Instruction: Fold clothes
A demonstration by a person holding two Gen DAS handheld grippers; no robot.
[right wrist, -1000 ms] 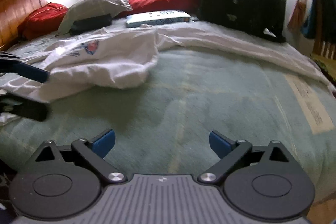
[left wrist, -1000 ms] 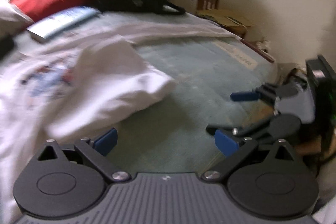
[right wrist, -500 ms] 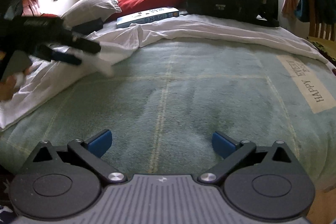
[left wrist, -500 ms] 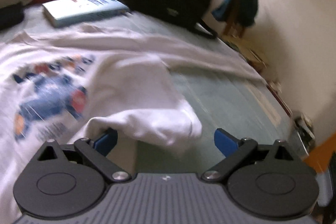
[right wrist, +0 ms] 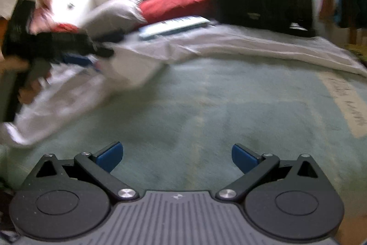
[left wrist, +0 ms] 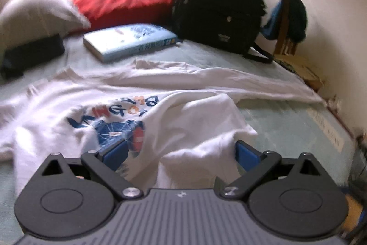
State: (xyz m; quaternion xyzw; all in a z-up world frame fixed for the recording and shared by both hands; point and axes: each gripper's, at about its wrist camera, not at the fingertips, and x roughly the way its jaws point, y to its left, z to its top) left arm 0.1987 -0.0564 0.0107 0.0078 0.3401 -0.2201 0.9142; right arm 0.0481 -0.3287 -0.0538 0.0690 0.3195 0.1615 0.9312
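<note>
The left tongs (left wrist: 181, 150) gape wide with a fold of the white shirt (left wrist: 195, 121) bunched between them; the right tongs (right wrist: 177, 156) hang released over the bed (right wrist: 229, 95).

**Little legible print on shirt, book and blanket**

Coloured capital letters run across the chest of the white T-shirt (left wrist: 128, 111), upside down to the left wrist camera; a run resembling "KINGDOM" shows, though blur leaves the reading uncertain. The light blue book (left wrist: 130, 40) carries spine print too smeared to read. A pale strip on the green blanket (right wrist: 344, 102) bears dark lettering, illegible here.
</note>
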